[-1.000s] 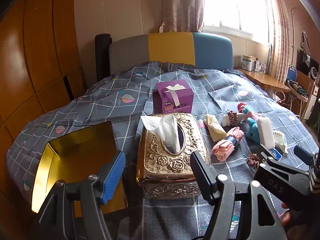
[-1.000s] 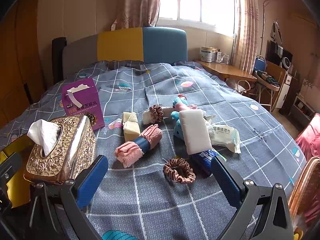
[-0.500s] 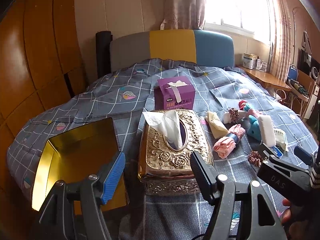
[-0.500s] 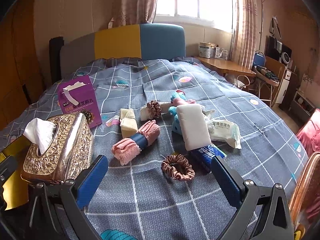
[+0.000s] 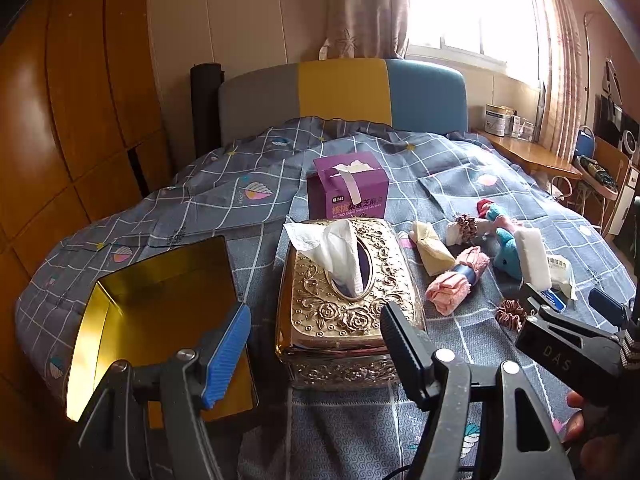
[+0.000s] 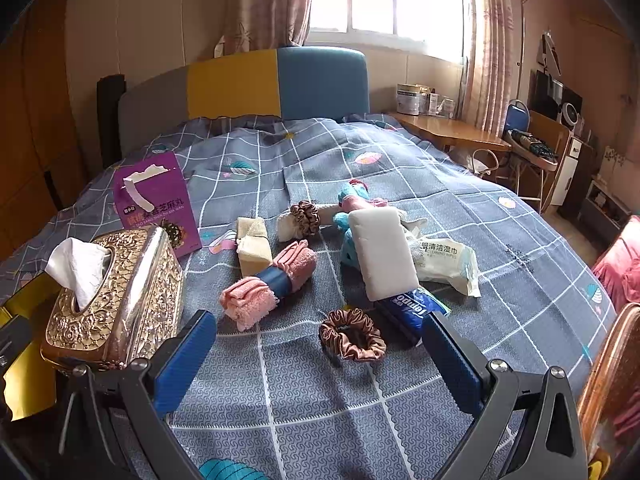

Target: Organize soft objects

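Observation:
Soft things lie on the bed: a pink rolled towel [image 6: 269,282] with a blue band, a beige cloth bundle [image 6: 253,246], a brown scrunchie [image 6: 352,340], a second scrunchie [image 6: 305,218] around a white roll, a white sponge [image 6: 382,254] over a teal plush toy [image 6: 352,200], a wipes pack [image 6: 446,264] and a blue tissue pack [image 6: 412,308]. My right gripper [image 6: 320,352] is open and empty, just in front of the brown scrunchie. My left gripper [image 5: 316,344] is open and empty, in front of the gold tissue box [image 5: 348,292]. An open gold tin [image 5: 160,316] lies to its left.
A purple carton [image 5: 348,192] stands behind the tissue box. The bed has a grey, yellow and blue headboard [image 5: 344,92]. A wooden wardrobe [image 5: 60,120] is on the left, a wooden desk [image 6: 452,132] and chairs on the right. A copper-rimmed thing [image 6: 604,380] is at the right edge.
Both grippers have drawn back and up a little, so the bed's objects sit slightly farther off. Both stay open. Nothing on the bed has moved.

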